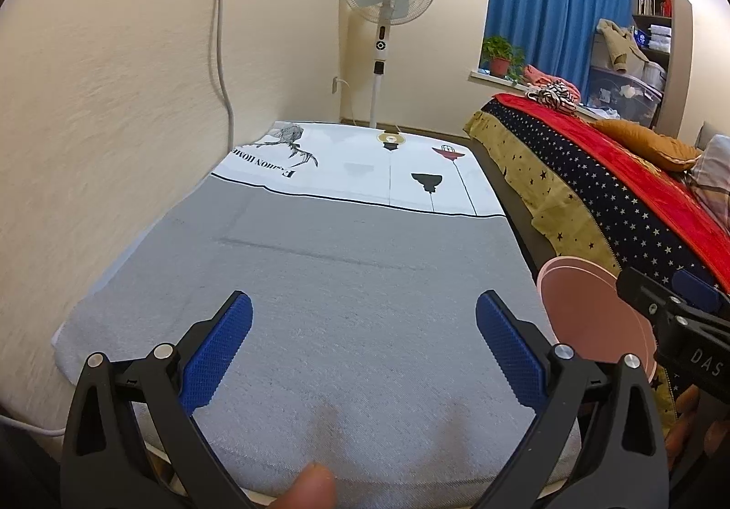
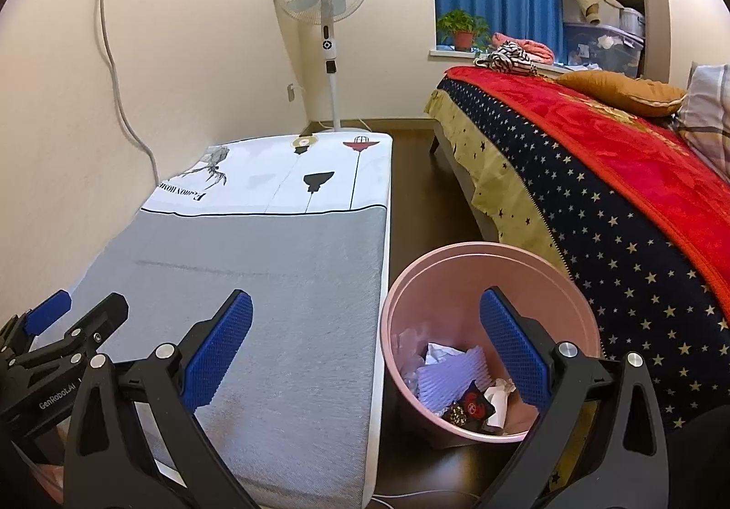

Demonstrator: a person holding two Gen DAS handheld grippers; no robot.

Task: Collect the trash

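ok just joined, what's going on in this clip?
A person holds a gripper in each hand over a low table covered with a grey and white cloth. Both the left gripper and the right gripper are open and hold nothing. The cloth shows no trash. On the floor between table and bed, the pink bin already holds crumpled paper and wrappers.

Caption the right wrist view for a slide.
Open right hand-held gripper beside pink bin holding collected trash.
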